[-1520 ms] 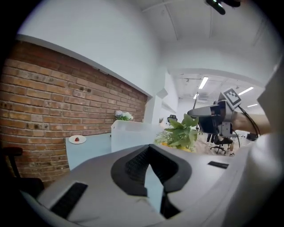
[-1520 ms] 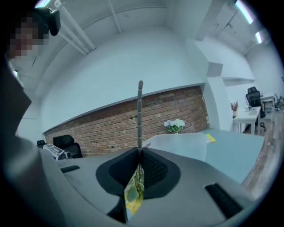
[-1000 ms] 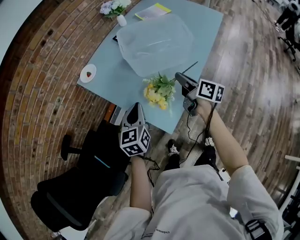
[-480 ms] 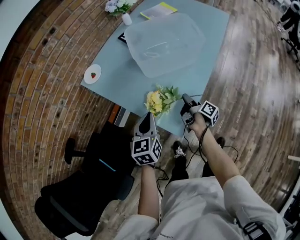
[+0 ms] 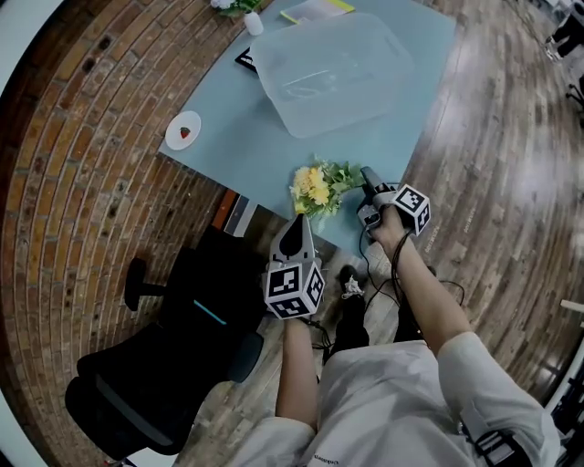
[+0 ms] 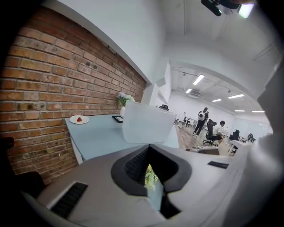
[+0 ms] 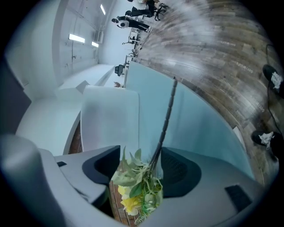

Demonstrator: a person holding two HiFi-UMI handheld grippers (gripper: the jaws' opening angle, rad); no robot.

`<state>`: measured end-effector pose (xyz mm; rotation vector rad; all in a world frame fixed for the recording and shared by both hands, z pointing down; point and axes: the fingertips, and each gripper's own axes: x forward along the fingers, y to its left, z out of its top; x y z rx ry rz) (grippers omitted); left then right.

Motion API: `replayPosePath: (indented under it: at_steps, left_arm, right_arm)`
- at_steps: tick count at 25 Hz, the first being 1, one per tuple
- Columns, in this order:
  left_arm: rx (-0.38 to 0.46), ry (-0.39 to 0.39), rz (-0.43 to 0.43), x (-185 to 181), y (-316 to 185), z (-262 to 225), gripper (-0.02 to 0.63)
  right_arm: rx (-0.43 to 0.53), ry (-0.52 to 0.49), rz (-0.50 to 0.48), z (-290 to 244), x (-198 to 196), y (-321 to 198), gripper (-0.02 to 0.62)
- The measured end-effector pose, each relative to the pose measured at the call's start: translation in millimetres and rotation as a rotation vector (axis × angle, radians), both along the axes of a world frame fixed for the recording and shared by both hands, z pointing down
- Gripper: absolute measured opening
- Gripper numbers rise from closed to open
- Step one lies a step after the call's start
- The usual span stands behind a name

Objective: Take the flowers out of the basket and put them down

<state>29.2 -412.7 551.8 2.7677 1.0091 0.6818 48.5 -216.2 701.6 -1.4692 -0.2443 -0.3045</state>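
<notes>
A bunch of yellow flowers (image 5: 317, 186) with green leaves lies at the near edge of the pale blue table (image 5: 233, 137). Its blooms (image 7: 133, 195) hang over the edge and its dark stem (image 7: 165, 119) rests on the tabletop. My right gripper (image 5: 364, 175) is around the bunch; its jaws have just been opening and stand apart, with the pads off the leaves. The clear plastic basket (image 5: 333, 66) sits further back on the table. My left gripper (image 5: 298, 226) hovers below the table edge, its jaws together and empty.
A white plate with a strawberry (image 5: 185, 130) sits at the table's left edge. A small vase of pale flowers (image 5: 248, 16) and a yellow booklet (image 5: 315, 9) are at the far end. A black office chair (image 5: 164, 365) stands at lower left. Brick floor lies left, wood floor right.
My right gripper has come down with the flowers to the table's near edge and rolled over. Its jaws have opened around the bunch. The left gripper sank slightly.
</notes>
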Motion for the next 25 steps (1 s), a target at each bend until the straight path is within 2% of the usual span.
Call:
replayPosePath:
  at_steps: [2, 4, 6, 8, 11, 14, 18, 21, 23, 25]
  left_arm:
    - [-0.018, -0.012, -0.016, -3.8, -0.2, 1.1, 0.023]
    - [-0.041, -0.022, -0.022, -12.0, 5.4, 1.2, 0.023]
    - [-0.049, -0.017, -0.02, -20.5, 10.0, -0.7, 0.023]
    - [-0.051, -0.009, -0.018, -28.8, 11.1, -3.8, 0.023]
    - [-0.044, 0.004, -0.03, -37.9, 10.4, -9.7, 0.023]
    - [-0.037, 0.003, -0.067, -48.4, 8.3, -17.0, 0.023]
    - [-0.02, 0.03, -0.059, -77.3, 21.3, -30.8, 0.023]
    - [-0.007, 0.054, -0.026, -110.3, 32.3, -42.5, 0.023]
    - [0.001, 0.075, -0.022, -127.4, 32.4, -51.6, 0.023]
    - [0.011, 0.097, -0.03, -143.1, 30.0, -60.0, 0.023]
  right_arm:
    - [-0.004, -0.044, -0.001, 3.0, -6.1, 0.6, 0.382]
    - [-0.009, -0.098, 0.006, 6.7, -16.8, 4.3, 0.426]
    - [-0.016, -0.138, 0.004, 7.9, -25.5, 4.4, 0.428]
    - [-0.024, -0.132, -0.016, 2.2, -32.4, 0.5, 0.428]
    - [-0.07, -0.072, -0.061, -21.3, -43.9, -1.4, 0.426]
    - [-0.156, 0.009, -0.099, -60.6, -64.8, -4.0, 0.426]
    - [-0.314, 0.135, -0.147, -119.8, -104.8, -10.2, 0.426]
    - [-0.468, 0.206, -0.139, -164.3, -147.5, -3.8, 0.422]
    - [-0.629, 0.244, -0.147, -194.9, -169.9, -0.9, 0.387]
    - [-0.851, 0.243, -0.184, -219.8, -189.3, 0.2, 0.387]
